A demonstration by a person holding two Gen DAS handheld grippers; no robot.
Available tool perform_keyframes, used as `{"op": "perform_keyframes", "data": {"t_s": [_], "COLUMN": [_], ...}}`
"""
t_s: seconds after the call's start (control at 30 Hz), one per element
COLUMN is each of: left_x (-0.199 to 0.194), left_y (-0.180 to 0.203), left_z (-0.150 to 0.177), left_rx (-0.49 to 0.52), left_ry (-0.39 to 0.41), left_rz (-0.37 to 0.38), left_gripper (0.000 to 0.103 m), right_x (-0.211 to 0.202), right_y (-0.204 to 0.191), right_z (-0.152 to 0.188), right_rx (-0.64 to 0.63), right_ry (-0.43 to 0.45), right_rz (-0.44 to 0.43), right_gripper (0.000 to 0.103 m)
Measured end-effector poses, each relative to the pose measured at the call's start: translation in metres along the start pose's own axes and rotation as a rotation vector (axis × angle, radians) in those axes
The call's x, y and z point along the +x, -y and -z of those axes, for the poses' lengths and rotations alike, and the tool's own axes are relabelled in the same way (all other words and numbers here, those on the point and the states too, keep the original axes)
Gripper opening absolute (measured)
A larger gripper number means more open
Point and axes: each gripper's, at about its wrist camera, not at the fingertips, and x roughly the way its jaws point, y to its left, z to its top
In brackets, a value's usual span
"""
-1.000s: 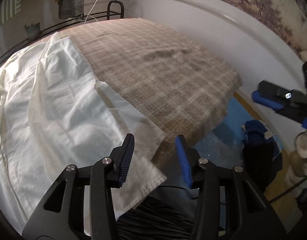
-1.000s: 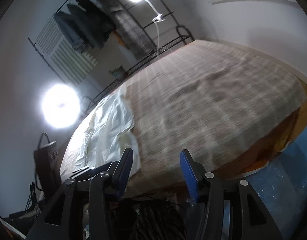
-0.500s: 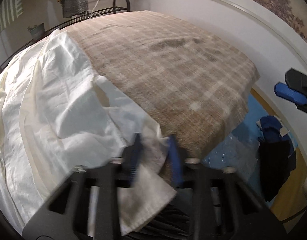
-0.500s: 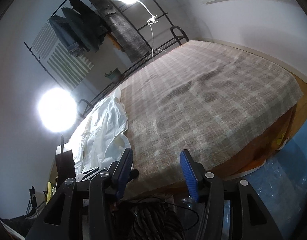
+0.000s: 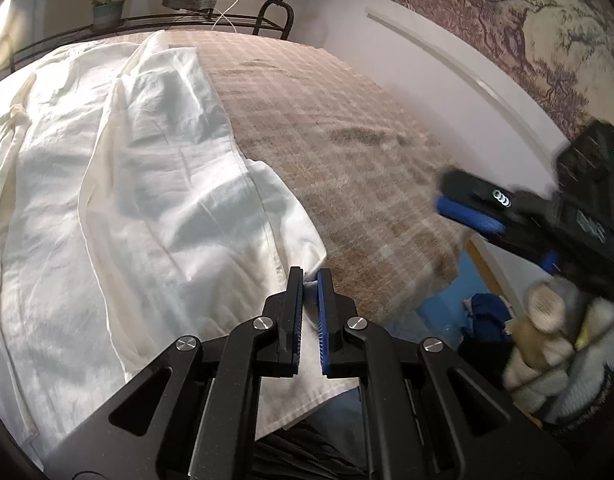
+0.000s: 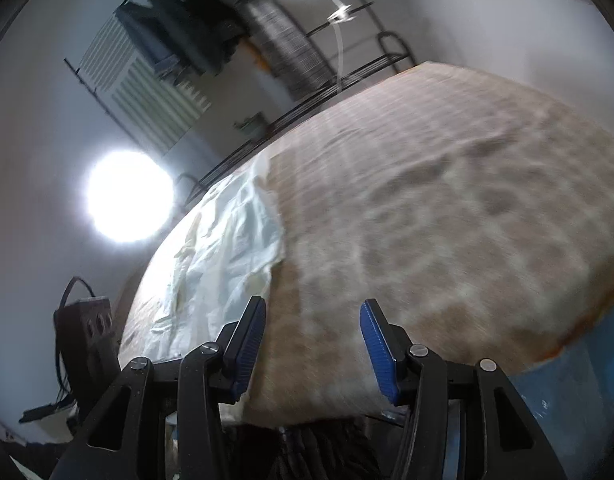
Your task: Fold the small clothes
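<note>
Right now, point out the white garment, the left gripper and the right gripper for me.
white garment (image 5: 155,200): left wrist view, on its crumpled middle.
left gripper (image 5: 310,276): left wrist view, between the fingertips, shut on the garment's edge.
right gripper (image 6: 313,312): right wrist view, in the gap between its open fingertips.

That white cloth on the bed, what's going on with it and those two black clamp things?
A person is folding clothes with handheld tongs. The left tongs have just closed on the near corner of the white garment, which lies crumpled on the checked bedspread. The right tongs are open and hold nothing, above the bedspread's bare part. No fold is made yet.
</note>
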Motion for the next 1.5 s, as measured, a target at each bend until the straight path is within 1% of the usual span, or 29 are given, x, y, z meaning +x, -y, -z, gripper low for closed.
{"op": "perform_keyframes", "data": {"t_s": [0.13, 0.27, 0.43, 0.6, 0.63, 0.67, 0.7, 0.77, 0.8, 0.83, 0.9, 1.03, 1.13, 1.2, 1.33, 1.5], "left_x": [-0.006, -0.012, -0.02, -0.028, -0.03, -0.031, -0.033, -0.036, -0.038, -0.04, -0.046, -0.062, -0.077, -0.086, -0.099, -0.101], "left_y": [0.003, 0.003, -0.001, -0.007, -0.009, -0.011, -0.012, -0.016, -0.019, -0.022, -0.029, -0.047, -0.063, -0.073, -0.09, -0.103], "left_z": [0.0, 0.0, 0.002, 0.004, 0.004, 0.005, 0.006, 0.007, 0.009, 0.01, 0.012, 0.021, 0.03, 0.036, 0.048, 0.067], "left_rx": [-0.01, -0.019, -0.04, -0.065, -0.07, -0.076, -0.08, -0.091, -0.1, -0.109, -0.135, -0.182, -0.227, -0.256, -0.314, -0.356], "left_ry": [0.011, 0.018, 0.03, 0.043, 0.046, 0.05, 0.053, 0.061, 0.067, 0.071, 0.077, 0.098, 0.115, 0.127, 0.14, 0.129], "left_rz": [0.012, 0.021, 0.028, 0.042, 0.045, 0.048, 0.049, 0.052, 0.052, 0.053, 0.058, 0.056, 0.055, 0.049, 0.041, 0.02], "left_gripper": [0.004, 0.004, 0.004, 0.004, 0.004, 0.004, 0.004, 0.004, 0.004, 0.004, 0.004, 0.004, 0.004, 0.004, 0.004, 0.004], "right_x": [0.042, 0.087, 0.149, 0.193, 0.201, 0.207, 0.213, 0.221, 0.224, 0.226, 0.225, 0.217, 0.213, 0.214, 0.227, 0.254], "right_y": [-0.006, -0.013, -0.02, -0.027, -0.03, -0.033, -0.037, -0.044, -0.049, -0.054, -0.064, -0.093, -0.127, -0.146, -0.194, -0.237], "right_z": [-0.029, -0.058, -0.086, -0.092, -0.092, -0.092, -0.091, -0.09, -0.09, -0.091, -0.092, -0.094, -0.093, -0.09, -0.076, -0.048], "right_rx": [0.0, 0.006, 0.025, 0.049, 0.051, 0.051, 0.047, 0.037, 0.03, 0.019, -0.003, -0.071, -0.183, -0.244, -0.4, -0.57], "right_ry": [-0.065, -0.126, -0.195, -0.256, -0.266, -0.276, -0.286, -0.301, -0.302, -0.299, -0.286, -0.26, -0.244, -0.242, -0.262, -0.31], "right_rz": [-0.082, -0.13, -0.127, -0.139, -0.147, -0.148, -0.145, -0.124, -0.111, -0.094, -0.065, -0.015, 0.043, 0.062, 0.113, 0.157], "right_gripper": [0.054, 0.056, 0.055, 0.052, 0.05, 0.043, 0.038, 0.017, 0.01, 0.005, 0.001, 0.0, 0.0, 0.0, 0.0, 0.0]}}
